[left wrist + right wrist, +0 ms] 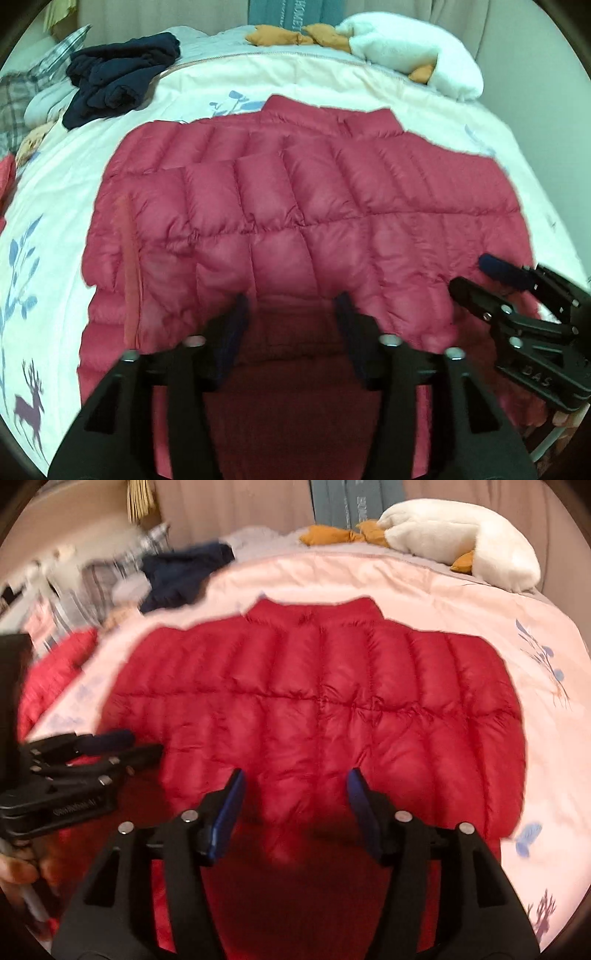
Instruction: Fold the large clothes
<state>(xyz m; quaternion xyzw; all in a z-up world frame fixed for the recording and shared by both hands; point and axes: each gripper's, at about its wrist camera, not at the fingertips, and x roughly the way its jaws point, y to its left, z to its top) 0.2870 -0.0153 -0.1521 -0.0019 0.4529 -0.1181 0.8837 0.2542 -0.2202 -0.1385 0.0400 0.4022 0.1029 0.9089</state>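
Bedding first: pale pink duvet printed with blue plants and a purple deer (48, 229) covers the bed. At far left, a crumpled navy blue garment (118, 79) lies on the duvet's upper edge, beside grey plaid fabric (14, 99). Centre: red quilted puffer jacket (295, 206) spread flat on the duvet, collar away from the cameras, hem nearest them; folded sleeve panels appear to lie across its body. Left gripper (291, 306), black with dark blue pads, hovers over the jacket's near hem, jaws wide apart, nothing between them. Right gripper (295, 786) likewise hangs above the hem just beside it, jaws spread wide, empty; motion blur softens the right wrist view. At far right, a white plush goose with orange beak and feet (410, 51) rests against the headboard end.
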